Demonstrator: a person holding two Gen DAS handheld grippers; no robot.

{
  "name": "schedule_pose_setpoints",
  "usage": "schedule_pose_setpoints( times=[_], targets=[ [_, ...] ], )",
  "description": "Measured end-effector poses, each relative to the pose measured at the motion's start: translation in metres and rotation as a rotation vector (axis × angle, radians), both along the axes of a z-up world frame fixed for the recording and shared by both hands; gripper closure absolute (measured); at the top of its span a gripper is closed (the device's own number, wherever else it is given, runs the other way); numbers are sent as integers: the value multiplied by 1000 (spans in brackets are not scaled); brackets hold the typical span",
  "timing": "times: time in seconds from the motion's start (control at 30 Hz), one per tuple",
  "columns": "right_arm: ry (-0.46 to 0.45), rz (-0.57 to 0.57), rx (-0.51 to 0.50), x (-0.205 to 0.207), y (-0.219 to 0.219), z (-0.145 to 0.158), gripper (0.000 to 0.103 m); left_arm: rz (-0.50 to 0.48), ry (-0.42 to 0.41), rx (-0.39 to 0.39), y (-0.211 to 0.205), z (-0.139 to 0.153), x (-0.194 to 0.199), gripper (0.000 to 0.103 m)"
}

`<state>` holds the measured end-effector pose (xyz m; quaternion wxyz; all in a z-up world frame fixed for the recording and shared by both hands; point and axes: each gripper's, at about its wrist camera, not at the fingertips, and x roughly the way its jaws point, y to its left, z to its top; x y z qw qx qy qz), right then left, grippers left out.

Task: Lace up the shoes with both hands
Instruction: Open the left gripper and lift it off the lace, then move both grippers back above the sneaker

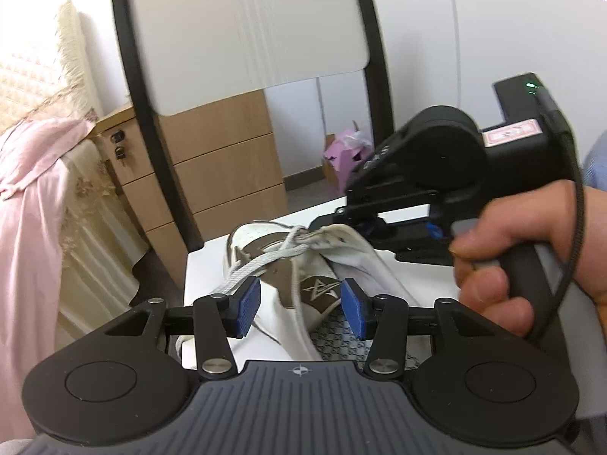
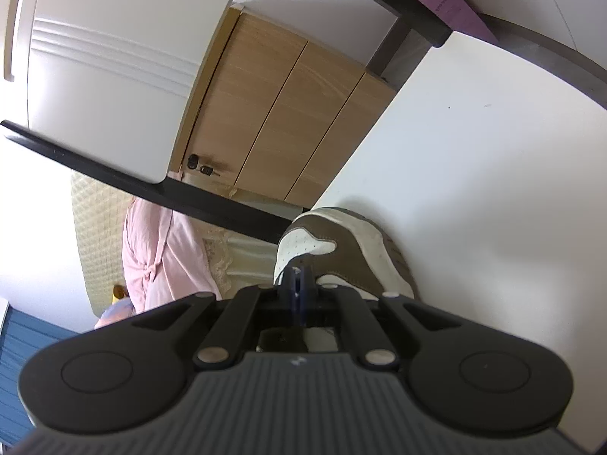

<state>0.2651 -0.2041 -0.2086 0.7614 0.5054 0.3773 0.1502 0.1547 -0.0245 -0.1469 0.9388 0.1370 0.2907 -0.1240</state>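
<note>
A white and brown sneaker lies on the white table, toe pointing away. A grey-white lace crosses its upper and bunches at a knot near the tongue. My left gripper is open, its blue pads either side of the tongue logo, above the shoe opening. My right gripper is shut; in the left wrist view its tip meets the lace at the shoe's far right side. What it pinches is hidden in its own view, where the shoe toe shows ahead.
A wooden drawer unit stands beyond the table's far edge. A pink cloth hangs at the left. A pink box sits on the floor behind. A black frame arches over the table.
</note>
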Motion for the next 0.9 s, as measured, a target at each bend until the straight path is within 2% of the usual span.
schedule_pose_setpoints(
  times=[0.13, 0.2, 0.23, 0.3, 0.4, 0.67, 0.9],
  targets=[
    [-16, 42, -28, 2, -1, 3, 100, 5, 2, -23, 1, -2, 6, 49],
    [-17, 49, -31, 3, -1, 3, 100, 41, 15, 7, 1, -8, 15, 51],
    [-16, 48, -27, 4, -1, 2, 100, 58, 25, 30, 0, -12, 20, 54],
    [-17, 49, -30, 3, 0, 2, 100, 76, 49, 58, -1, -21, 30, 75],
    [-18, 39, -35, 2, 0, 2, 101, 109, 70, 48, -2, -24, 35, 82],
    [-32, -25, -69, -1, -8, 8, 101, 158, 107, 23, 5, -24, 36, 83],
    [-66, -163, -153, -1, -50, 17, 101, 157, 170, -58, 12, -25, 31, 83]
  ],
)
